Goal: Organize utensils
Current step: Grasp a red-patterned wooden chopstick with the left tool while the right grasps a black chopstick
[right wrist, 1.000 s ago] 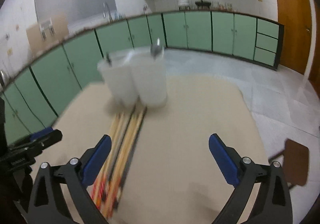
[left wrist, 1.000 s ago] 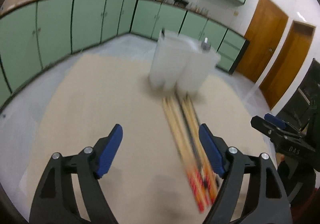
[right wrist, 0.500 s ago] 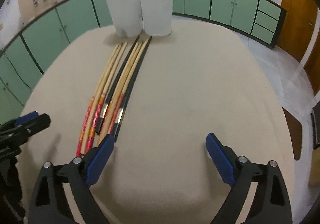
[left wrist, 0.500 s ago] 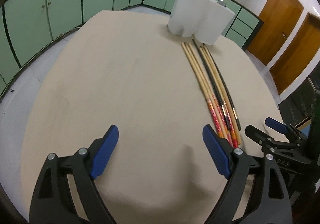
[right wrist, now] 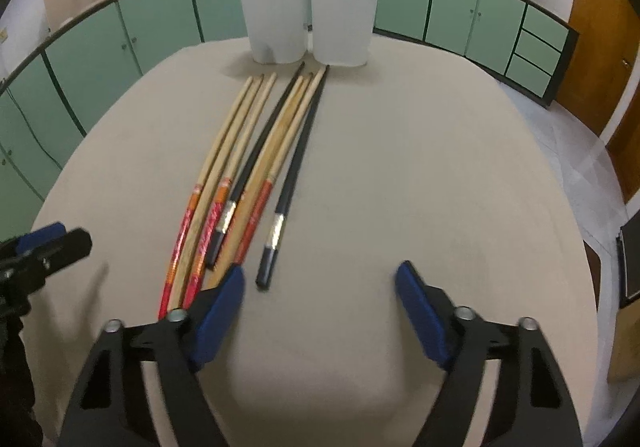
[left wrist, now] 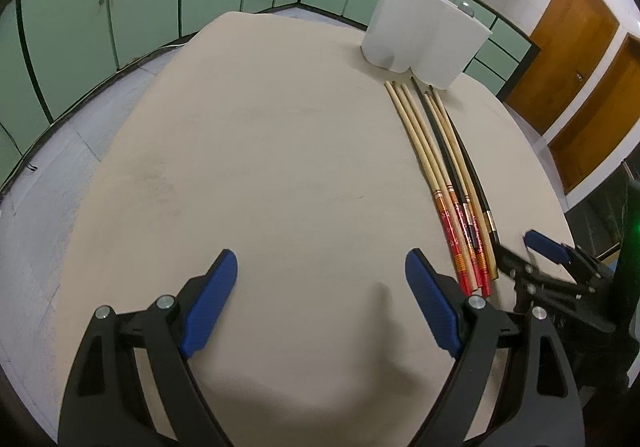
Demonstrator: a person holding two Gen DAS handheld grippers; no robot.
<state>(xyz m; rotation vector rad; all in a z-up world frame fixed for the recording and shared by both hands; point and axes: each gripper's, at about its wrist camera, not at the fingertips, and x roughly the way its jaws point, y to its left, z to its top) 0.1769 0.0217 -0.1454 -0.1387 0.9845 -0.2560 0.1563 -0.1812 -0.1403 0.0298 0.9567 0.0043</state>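
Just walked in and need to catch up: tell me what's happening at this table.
A person holds a two-finger gripper in each hand over a beige table. Both the left gripper and the right gripper are open and hold nothing. A row of chopsticks, wooden ones with red ends and two black ones, lies flat on the table. Behind their tips stands a white utensil holder. None of the chopsticks has been picked up yet.

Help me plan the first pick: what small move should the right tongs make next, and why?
Probably ease the right tongs slightly left and down to straddle the handle of the outermost black chopstick. They are open and empty, that handle end lies just ahead of the left pad, and the stick sits a little apart from the rest of the chopsticks, below the white holder.
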